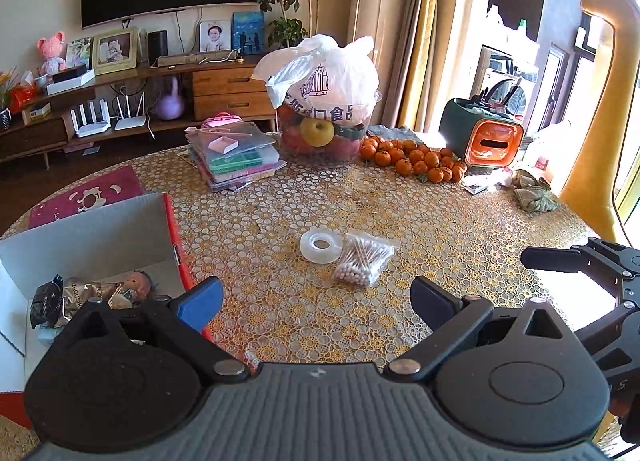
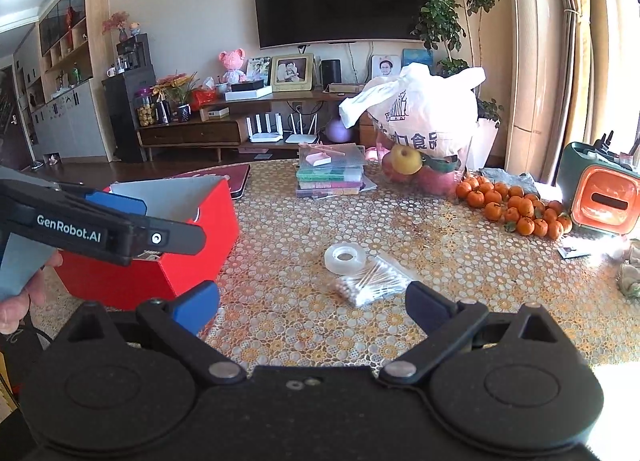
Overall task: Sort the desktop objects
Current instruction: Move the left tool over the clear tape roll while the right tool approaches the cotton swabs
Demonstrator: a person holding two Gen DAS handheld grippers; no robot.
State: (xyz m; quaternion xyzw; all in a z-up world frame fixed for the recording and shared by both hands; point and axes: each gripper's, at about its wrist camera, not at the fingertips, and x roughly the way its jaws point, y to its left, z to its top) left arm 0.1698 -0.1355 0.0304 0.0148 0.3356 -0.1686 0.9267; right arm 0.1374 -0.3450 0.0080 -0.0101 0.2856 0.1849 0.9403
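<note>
A clear tape roll (image 1: pixel 321 245) (image 2: pixel 345 258) lies mid-table, touching a bag of cotton swabs (image 1: pixel 365 259) (image 2: pixel 370 283) just right of it. A red box (image 1: pixel 96 253) (image 2: pixel 168 237) with white inner walls stands at the left; a snack packet (image 1: pixel 68 299) and a small doll (image 1: pixel 138 285) lie inside. My left gripper (image 1: pixel 318 301) is open and empty, a little short of the swabs, its left finger beside the box. My right gripper (image 2: pixel 316 307) is open and empty, close before the swabs. The left gripper's body (image 2: pixel 100 229) shows over the box in the right wrist view.
At the back of the patterned table (image 1: pixel 460 241) stand a stack of flat plastic cases (image 1: pixel 234 155), a clear tub of fruit under a white bag (image 1: pixel 324 101), a pile of tangerines (image 1: pixel 416 161), an orange-and-green holder (image 1: pixel 482 135) and a crumpled cloth (image 1: pixel 534 191).
</note>
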